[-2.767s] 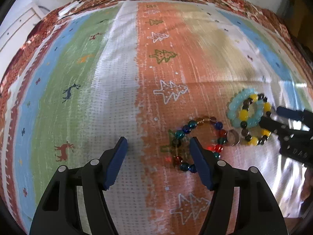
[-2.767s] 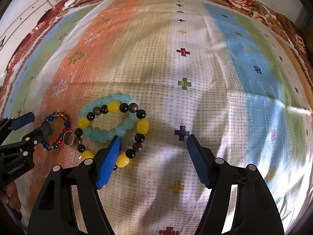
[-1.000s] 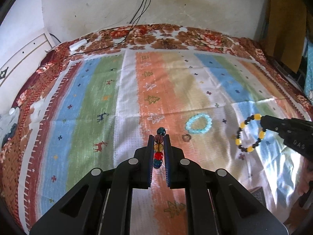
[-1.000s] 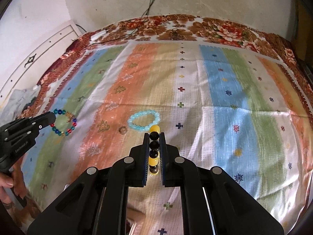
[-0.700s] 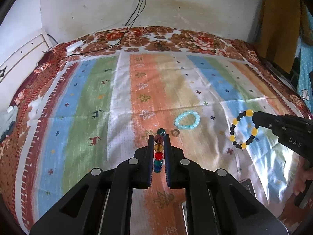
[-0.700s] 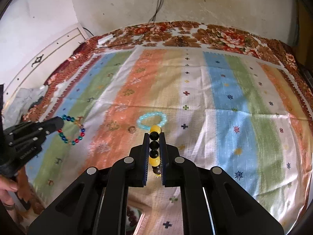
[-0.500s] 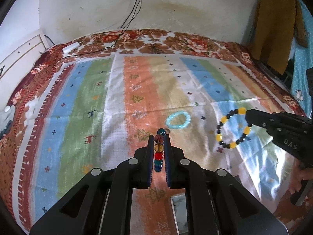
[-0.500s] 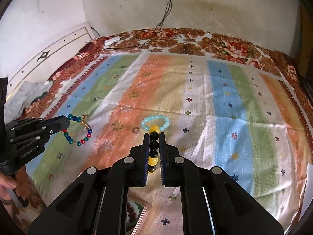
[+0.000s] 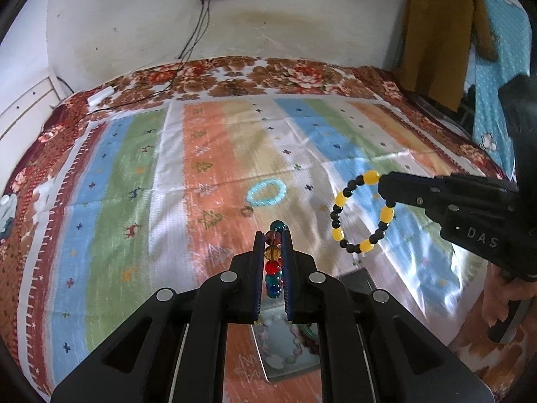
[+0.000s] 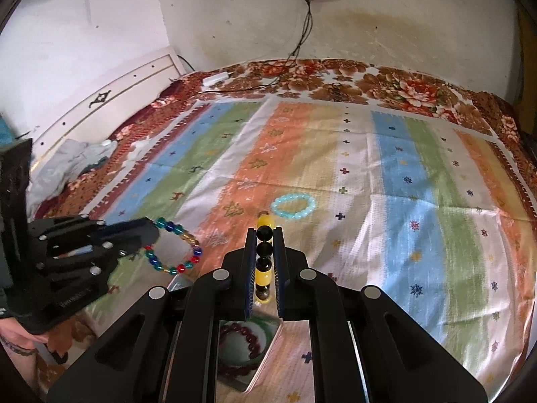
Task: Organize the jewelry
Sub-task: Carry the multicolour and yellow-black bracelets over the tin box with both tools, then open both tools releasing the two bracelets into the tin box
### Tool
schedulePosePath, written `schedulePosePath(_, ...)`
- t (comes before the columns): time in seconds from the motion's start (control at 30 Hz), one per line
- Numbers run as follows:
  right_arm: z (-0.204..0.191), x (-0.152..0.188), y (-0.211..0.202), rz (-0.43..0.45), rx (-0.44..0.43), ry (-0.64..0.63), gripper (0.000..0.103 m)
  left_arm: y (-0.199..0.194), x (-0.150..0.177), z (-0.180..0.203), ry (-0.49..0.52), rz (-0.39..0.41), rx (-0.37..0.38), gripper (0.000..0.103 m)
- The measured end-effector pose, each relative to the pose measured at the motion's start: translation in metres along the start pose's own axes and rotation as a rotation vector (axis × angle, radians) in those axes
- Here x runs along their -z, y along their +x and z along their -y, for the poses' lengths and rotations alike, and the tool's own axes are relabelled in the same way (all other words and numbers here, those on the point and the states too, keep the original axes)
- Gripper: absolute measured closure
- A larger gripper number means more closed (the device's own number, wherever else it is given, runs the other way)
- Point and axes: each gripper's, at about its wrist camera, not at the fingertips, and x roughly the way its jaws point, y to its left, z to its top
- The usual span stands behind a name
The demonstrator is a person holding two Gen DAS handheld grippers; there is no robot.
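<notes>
Now that both bracelets have been lifted off the striped cloth (image 9: 214, 154), the left gripper (image 9: 272, 258) pinches the multicoloured one (image 10: 174, 248), the right gripper (image 10: 265, 262) the yellow-and-black one (image 9: 362, 211), above a tray (image 10: 248, 349) already holding a dark red bracelet (image 10: 246, 339), so dropping comes next.

Left tongs (image 9: 272, 262) and right tongs (image 10: 264, 262) both clamped, raised, side by side.
</notes>
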Motion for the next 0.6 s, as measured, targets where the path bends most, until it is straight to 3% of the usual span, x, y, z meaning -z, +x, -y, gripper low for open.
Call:
schedulePosePath(0.27, -0.009, 0.015, -0.01, -0.005, -0.023, -0.004, 0.093, -0.005, 0.017, 0.014, 0.023, -0.011, 0.006, 0.094)
schedulePosePath(0.6, -0.018, 0.032, -0.009, -0.051, -0.062, -0.011, 0.093, 0.008, 0.04, 0.022, 0.008, -0.087, -0.018, 0.093)
